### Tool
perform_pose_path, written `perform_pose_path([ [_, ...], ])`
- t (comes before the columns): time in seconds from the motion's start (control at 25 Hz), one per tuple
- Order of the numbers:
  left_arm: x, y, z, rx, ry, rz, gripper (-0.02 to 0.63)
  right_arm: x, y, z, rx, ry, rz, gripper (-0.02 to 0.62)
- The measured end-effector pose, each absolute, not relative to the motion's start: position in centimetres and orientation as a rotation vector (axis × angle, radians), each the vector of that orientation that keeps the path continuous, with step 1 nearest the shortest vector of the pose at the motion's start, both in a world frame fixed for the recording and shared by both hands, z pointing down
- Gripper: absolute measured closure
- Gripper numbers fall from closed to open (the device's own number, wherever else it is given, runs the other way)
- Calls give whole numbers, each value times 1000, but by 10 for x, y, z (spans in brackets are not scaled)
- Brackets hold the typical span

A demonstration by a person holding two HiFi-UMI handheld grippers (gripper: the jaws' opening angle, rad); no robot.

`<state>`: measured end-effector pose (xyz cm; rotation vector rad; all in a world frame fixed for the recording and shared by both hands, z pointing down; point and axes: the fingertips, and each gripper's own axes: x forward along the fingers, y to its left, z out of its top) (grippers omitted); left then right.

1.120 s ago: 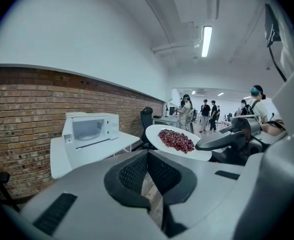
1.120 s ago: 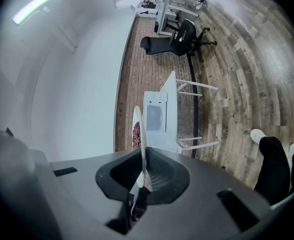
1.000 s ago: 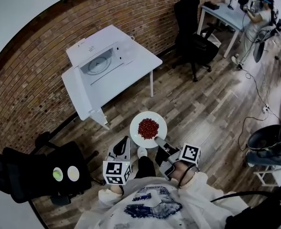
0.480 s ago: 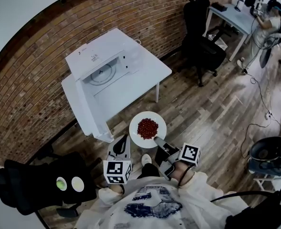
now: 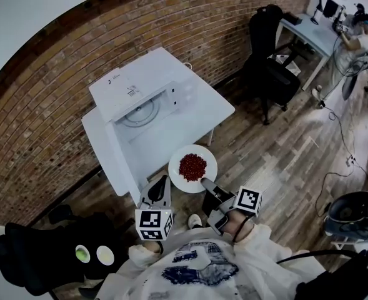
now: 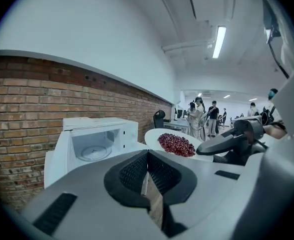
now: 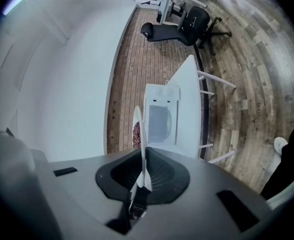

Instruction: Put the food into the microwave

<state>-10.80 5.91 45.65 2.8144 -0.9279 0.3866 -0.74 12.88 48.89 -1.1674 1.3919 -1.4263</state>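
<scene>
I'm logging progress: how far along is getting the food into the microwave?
Done: the microwave door stands open. In hand: the right gripper clamps the rim of the plate of red food, outside the microwave; the left gripper is shut, empty. Remaining: set the plate inside, release.

A brick wall backs the wood-plank floor, a white table and a black office chair.
</scene>
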Motion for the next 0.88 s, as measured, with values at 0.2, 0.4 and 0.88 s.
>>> perform_pose_path([
  [0.2, -109, 45, 460, 2820, -933, 400, 598, -9, 112, 493, -1188, 1389, -1444, 568],
  [0.4, -109, 41, 460, 2781, -937, 387, 598, -10, 98, 497, -1192, 1391, -1463, 568],
  [0.88, -77, 0, 455, 2684, -1035, 366, 598, 22, 50, 496, -1160, 1435, -1492, 568],
])
